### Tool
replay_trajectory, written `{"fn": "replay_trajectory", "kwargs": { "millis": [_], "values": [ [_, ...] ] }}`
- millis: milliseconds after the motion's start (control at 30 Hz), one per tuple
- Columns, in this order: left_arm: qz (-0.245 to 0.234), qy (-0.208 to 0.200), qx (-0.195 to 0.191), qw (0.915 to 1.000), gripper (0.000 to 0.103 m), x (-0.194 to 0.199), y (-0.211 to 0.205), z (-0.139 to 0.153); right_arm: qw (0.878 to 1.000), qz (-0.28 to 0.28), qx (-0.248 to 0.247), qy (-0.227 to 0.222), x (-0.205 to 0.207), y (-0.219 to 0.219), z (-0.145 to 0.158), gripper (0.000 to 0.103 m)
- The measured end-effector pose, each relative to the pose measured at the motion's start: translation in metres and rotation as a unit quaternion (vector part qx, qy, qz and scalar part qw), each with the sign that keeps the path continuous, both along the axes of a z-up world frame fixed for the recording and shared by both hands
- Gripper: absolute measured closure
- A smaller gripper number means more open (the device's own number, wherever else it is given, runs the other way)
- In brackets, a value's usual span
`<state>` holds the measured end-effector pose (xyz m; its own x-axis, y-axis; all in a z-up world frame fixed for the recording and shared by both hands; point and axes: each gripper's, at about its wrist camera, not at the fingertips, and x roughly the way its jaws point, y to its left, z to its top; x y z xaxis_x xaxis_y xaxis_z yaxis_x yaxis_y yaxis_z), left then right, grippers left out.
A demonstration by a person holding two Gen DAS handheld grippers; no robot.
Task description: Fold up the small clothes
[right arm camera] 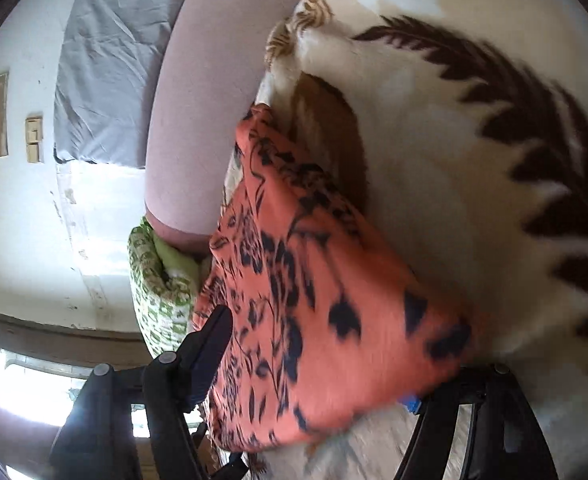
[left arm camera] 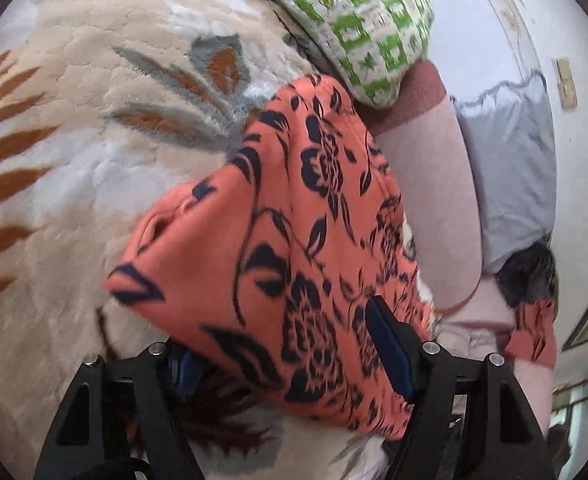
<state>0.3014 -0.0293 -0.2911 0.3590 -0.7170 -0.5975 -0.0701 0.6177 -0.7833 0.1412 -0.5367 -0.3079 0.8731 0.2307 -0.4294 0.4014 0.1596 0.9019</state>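
An orange garment with dark navy flowers (left arm camera: 294, 224) lies folded over on a cream fleece blanket with brown and grey leaves (left arm camera: 74, 128). My left gripper (left arm camera: 286, 356) has the cloth draped between its fingers; one blue pad (left arm camera: 386, 348) shows on top of the fabric, the other is under it. In the right wrist view the same garment (right arm camera: 326, 312) fills the space between my right gripper's (right arm camera: 314, 360) fingers; the left finger (right arm camera: 210, 344) shows, the right one is mostly covered.
A green and white patterned pillow (left arm camera: 358, 24) lies beyond the garment. A pink bolster (left arm camera: 434, 184) and a grey pillow (left arm camera: 510, 168) lie at the bed's edge by the white wall. The blanket (right arm camera: 474, 160) spreads to the right.
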Motion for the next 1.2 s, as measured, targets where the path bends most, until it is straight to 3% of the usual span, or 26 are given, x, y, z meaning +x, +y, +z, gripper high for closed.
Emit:
{"fn": "replay_trajectory", "kwargs": {
  "millis": [67, 100, 167, 200, 233, 267, 333, 400, 600, 800, 1200],
  "values": [
    [0.008, -0.005, 0.001, 1.0000, 0.038, 0.006, -0.001, 0.000, 1.000, 0.002, -0.018, 0.003, 0.007, 0.001, 0.002, 0.029],
    [0.010, -0.009, 0.017, 0.9998, 0.055, 0.008, -0.003, 0.000, 0.999, 0.004, -0.032, 0.006, 0.014, 0.002, 0.004, 0.030],
    [0.013, -0.009, 0.036, 0.9992, 0.070, 0.011, -0.004, -0.006, 0.999, 0.007, -0.046, 0.015, 0.019, 0.001, 0.005, 0.042],
    [0.018, -0.007, 0.029, 0.9994, 0.072, 0.012, -0.003, -0.009, 0.999, 0.007, -0.050, 0.020, 0.020, 0.001, 0.004, 0.048],
    [0.025, -0.005, 0.022, 0.9994, 0.073, 0.013, -0.002, -0.012, 0.998, 0.008, -0.047, 0.027, 0.021, -0.001, 0.000, 0.066],
    [0.026, -0.007, 0.025, 0.9993, 0.074, 0.012, -0.002, -0.011, 0.999, 0.008, -0.043, 0.029, 0.025, 0.001, -0.001, 0.072],
    [0.020, -0.022, 0.052, 0.9982, 0.077, 0.010, -0.007, -0.005, 0.998, 0.007, -0.047, 0.030, 0.026, 0.001, 0.000, 0.075],
    [0.021, -0.034, 0.061, 0.9974, 0.081, 0.008, -0.009, 0.000, 0.996, 0.010, -0.082, 0.033, 0.027, 0.007, 0.011, 0.077],
    [0.010, -0.071, 0.082, 0.9941, 0.084, 0.002, -0.011, 0.023, 0.989, 0.012, -0.147, 0.025, 0.024, 0.030, 0.041, 0.081],
    [-0.004, -0.076, 0.091, 0.9930, 0.084, -0.022, 0.005, 0.034, 0.981, 0.025, -0.189, 0.036, -0.001, 0.054, 0.064, 0.082],
    [-0.008, -0.046, 0.098, 0.9941, 0.084, -0.143, 0.071, 0.029, 0.980, 0.066, -0.171, 0.071, -0.108, 0.092, 0.068, 0.082]
  ]
}}
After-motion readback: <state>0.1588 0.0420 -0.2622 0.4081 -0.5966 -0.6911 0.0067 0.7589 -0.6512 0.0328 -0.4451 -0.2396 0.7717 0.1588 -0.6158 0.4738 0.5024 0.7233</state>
